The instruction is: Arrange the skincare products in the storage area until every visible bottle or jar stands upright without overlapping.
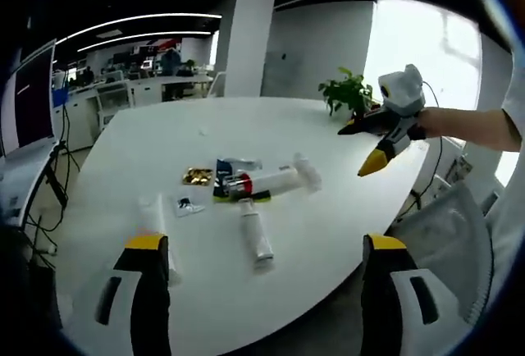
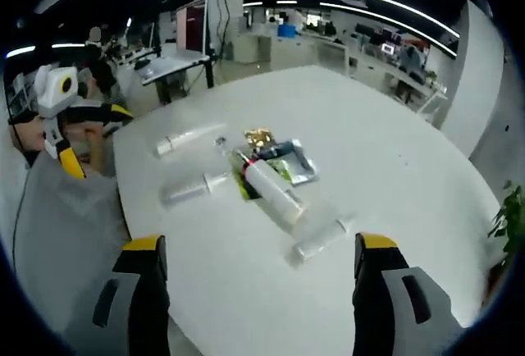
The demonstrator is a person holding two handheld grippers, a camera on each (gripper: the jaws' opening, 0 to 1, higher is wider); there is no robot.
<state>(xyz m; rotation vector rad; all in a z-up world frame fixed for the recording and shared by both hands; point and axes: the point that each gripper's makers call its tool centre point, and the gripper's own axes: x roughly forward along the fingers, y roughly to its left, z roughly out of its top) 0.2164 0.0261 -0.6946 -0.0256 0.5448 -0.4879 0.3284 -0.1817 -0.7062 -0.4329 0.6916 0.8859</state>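
Jaws on both grippers are seen spread wide with nothing between them, so no grasp has been started yet. From the left gripper (image 1: 262, 262), the closest product is a white tube (image 1: 257, 238) lying flat at about 6 o'clock of the pile, with another pale tube (image 1: 153, 223) lying near the left jaw at 8 o'clock. A bit further in, a bigger white bottle (image 1: 273, 180) with a red band is lying on its side, touching a small clutter of a gold packet (image 1: 198, 176) and a foil sachet (image 1: 235, 166). Everything is down flat, so the task looks barely begun.

Probably best if the near tube is taken first, gripped across its body near the cap end and tipped up onto its cap, since a soft tube may flop otherwise. The big bottle overlaps the packets, so it should be lifted clear rather than dragged.

Room-wise, the white tabletop (image 1: 148, 143) is wide open toward 12 o'clock, but its curved edge runs close at 5 o'clock, so things shouldn't be stood there. The right gripper (image 2: 256, 278) is hovering over the far edge by a potted plant (image 1: 348, 93), well apart from the pile.
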